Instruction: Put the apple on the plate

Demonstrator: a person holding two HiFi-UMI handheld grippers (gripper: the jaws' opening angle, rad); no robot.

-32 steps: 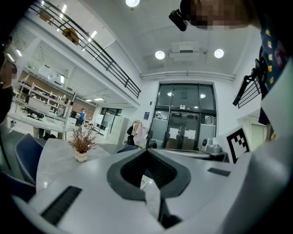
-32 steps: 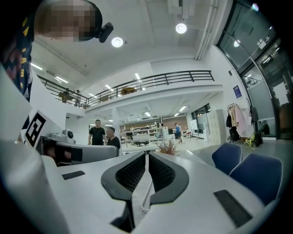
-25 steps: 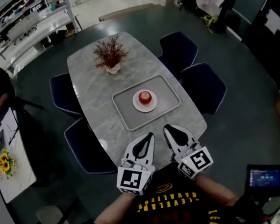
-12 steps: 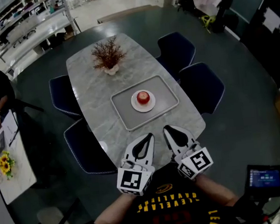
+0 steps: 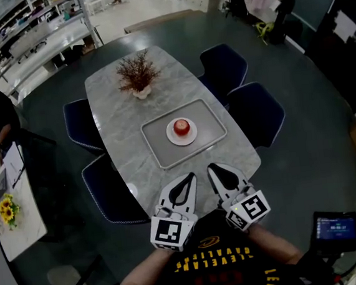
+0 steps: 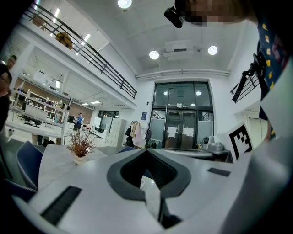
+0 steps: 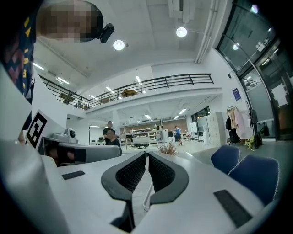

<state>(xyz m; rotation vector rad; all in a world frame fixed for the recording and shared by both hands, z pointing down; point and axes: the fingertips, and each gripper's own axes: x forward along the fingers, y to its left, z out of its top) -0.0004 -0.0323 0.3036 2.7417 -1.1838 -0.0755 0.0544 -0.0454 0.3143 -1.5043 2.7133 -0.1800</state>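
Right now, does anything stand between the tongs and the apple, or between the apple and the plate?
Nothing visible does. The apple sits on the plate, inside the tray. Between it and the left tongs and right tongs lie only bare table and the tray's near rim. The dried plant stands beyond the tray.

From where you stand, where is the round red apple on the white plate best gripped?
Probably grip the round red apple across its widest middle, coming down from above on the near side: it sits alone on the small white plate, sides free all round. The right gripper, shut now, must open first.
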